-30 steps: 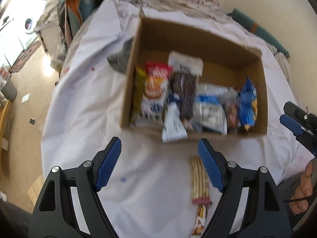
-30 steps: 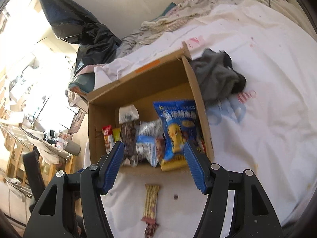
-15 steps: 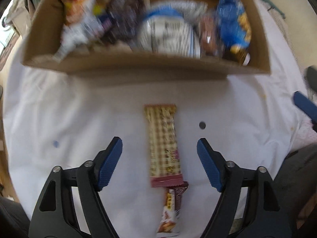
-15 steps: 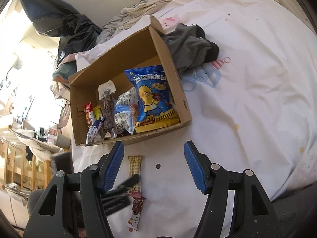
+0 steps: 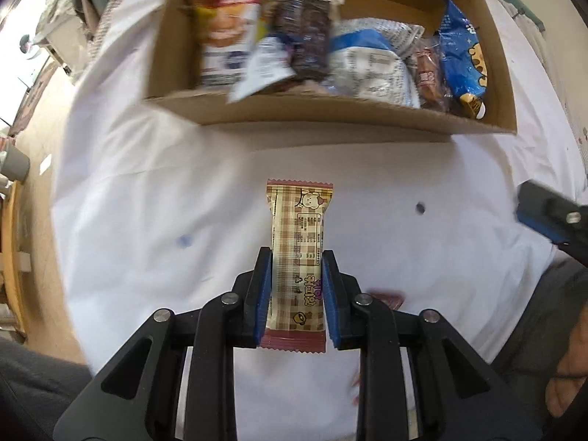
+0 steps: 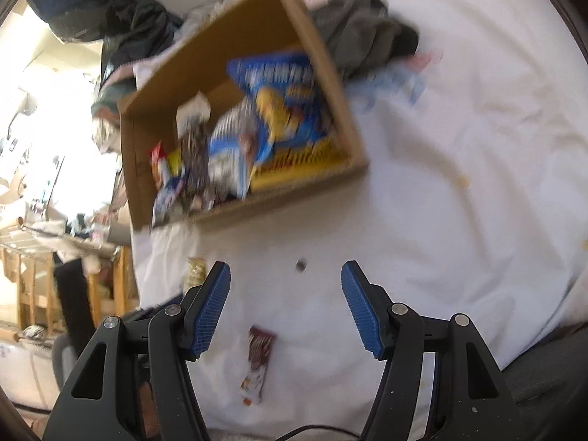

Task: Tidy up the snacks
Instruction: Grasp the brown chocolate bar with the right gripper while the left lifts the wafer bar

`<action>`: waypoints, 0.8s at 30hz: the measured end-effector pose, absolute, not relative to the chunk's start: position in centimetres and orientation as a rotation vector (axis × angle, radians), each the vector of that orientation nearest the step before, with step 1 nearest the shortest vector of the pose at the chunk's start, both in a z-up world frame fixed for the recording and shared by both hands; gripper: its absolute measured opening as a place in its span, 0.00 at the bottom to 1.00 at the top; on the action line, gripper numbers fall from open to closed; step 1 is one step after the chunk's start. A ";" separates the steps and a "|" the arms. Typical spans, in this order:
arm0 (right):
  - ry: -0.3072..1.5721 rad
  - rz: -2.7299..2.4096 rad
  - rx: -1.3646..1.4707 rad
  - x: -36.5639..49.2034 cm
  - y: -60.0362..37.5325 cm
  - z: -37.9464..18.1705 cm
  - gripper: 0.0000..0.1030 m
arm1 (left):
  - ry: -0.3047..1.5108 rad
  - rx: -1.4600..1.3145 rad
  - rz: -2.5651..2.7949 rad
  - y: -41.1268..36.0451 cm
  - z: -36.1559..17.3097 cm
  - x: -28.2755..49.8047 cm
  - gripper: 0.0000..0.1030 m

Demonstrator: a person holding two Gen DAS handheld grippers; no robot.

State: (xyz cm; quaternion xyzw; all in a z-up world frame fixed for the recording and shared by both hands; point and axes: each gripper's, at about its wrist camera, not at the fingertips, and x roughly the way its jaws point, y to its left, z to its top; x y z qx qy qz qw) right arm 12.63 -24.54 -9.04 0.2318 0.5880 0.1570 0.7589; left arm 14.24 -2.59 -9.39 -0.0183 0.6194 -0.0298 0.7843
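My left gripper (image 5: 297, 296) is shut on a beige checked snack bar (image 5: 298, 235), its blue pads (image 5: 262, 294) pressing both long sides, over the white sheet in front of the cardboard box (image 5: 330, 115). The box holds several snack packs, among them a blue bag (image 5: 463, 62). My right gripper (image 6: 284, 308) is open and empty above a small dark red snack pack (image 6: 257, 362) lying on the sheet. The box also shows in the right wrist view (image 6: 294, 191), with the blue and yellow bag (image 6: 286, 110) inside. The checked bar's tip (image 6: 196, 268) shows beside my right gripper's left finger.
A grey cloth (image 6: 364, 33) lies beside the box's far right corner. The white sheet (image 5: 147, 220) covers the surface and drops off at the left to the floor. A black bag (image 6: 110, 25) and clutter lie behind the box. The other gripper's tip (image 5: 547, 217) shows at right.
My left gripper has closed on the checked bar, which lay between its open fingers half a second ago. My right gripper has moved down toward the dark red pack and stays open.
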 end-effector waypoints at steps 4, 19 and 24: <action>1.407 0.416 0.493 10.6 -21.2 -11.6 0.64 | 1.330 -0.040 -0.029 -0.5 -8.7 12.8 0.21; 1.448 0.384 0.043 5.7 -12.5 -14.6 0.64 | 1.280 -0.145 0.016 1.6 -8.0 12.0 0.21; 1.380 0.381 -0.141 5.4 -10.8 -14.3 0.18 | 1.261 -0.172 0.015 2.0 -7.8 12.1 0.21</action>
